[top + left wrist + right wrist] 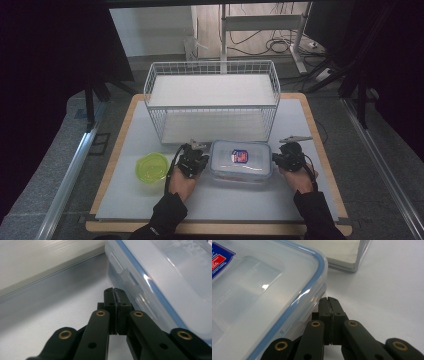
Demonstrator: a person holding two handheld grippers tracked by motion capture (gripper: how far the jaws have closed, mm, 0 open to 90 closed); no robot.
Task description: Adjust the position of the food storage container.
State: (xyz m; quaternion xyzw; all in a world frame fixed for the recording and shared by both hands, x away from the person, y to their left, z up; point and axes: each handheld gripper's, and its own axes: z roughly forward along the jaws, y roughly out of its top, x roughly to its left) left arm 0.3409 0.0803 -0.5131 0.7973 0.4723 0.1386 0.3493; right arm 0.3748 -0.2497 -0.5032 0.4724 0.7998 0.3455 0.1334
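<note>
Near the front middle of the table [125, 165] sits the clear plastic box [241, 161], lid on, blue seal running round the rim, a red and blue label on top. Just behind it stands the white wire basket [212, 100] with its two shelves. To the left of the box, well apart from it, is a small green bowl [151, 167]. I hold my left gripper [192, 161] at the left end of the box and my right gripper [286, 157] at the right end, one on each side, so the box lies between them. Left gripper view: jaws pressed together with nothing between them, tips [115, 293] just beside the box wall and its side clips [130, 277]; I cannot tell whether they touch the plastic. Right gripper view: jaws likewise closed on nothing, tips [329, 302] low beside the corner of the box, under the overhang of the lid [262, 285]; contact is again uncertain. A corner of the basket's lower shelf [342, 255] shows beyond the box in this view. Both grippers rest low, near the table surface. Box sits flat and level on the table, long side facing me, lid appearing fully seated along the edges I can see.
</note>
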